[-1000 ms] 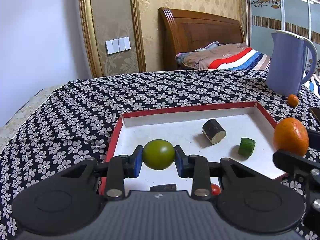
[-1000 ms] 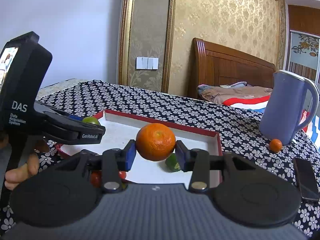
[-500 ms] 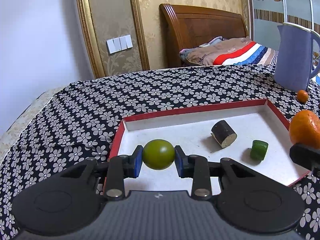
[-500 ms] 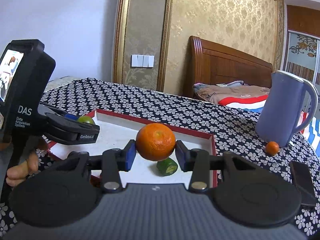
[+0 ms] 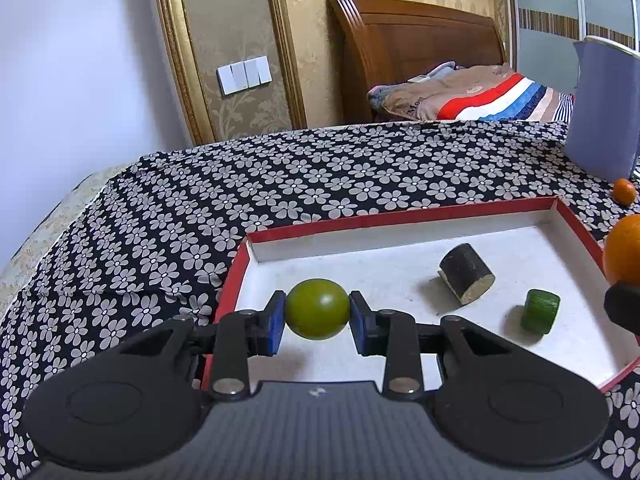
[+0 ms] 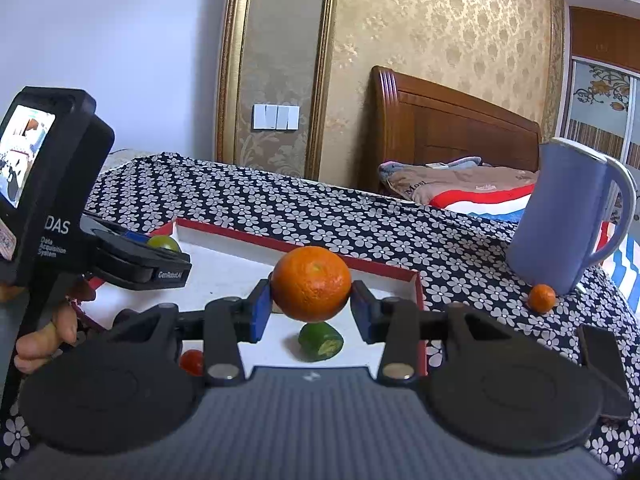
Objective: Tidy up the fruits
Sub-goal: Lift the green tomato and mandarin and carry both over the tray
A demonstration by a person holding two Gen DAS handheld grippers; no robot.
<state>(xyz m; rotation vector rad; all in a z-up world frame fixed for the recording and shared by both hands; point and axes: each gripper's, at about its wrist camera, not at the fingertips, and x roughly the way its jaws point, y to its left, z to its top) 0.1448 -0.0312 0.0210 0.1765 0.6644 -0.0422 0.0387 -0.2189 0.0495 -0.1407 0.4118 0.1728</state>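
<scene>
My left gripper is shut on a round green fruit, held above the near left part of a red-rimmed white tray. My right gripper is shut on an orange, held above the tray's right side. The orange also shows at the right edge of the left wrist view. The left gripper with its green fruit shows at the left of the right wrist view.
In the tray lie a dark cylinder piece, a green cucumber piece and a small red tomato. A blue jug and a small orange stand on the flowered cloth to the right.
Both grippers have pulled back and risen slightly, each still holding its fruit. The tray looks farther ahead in both views.
</scene>
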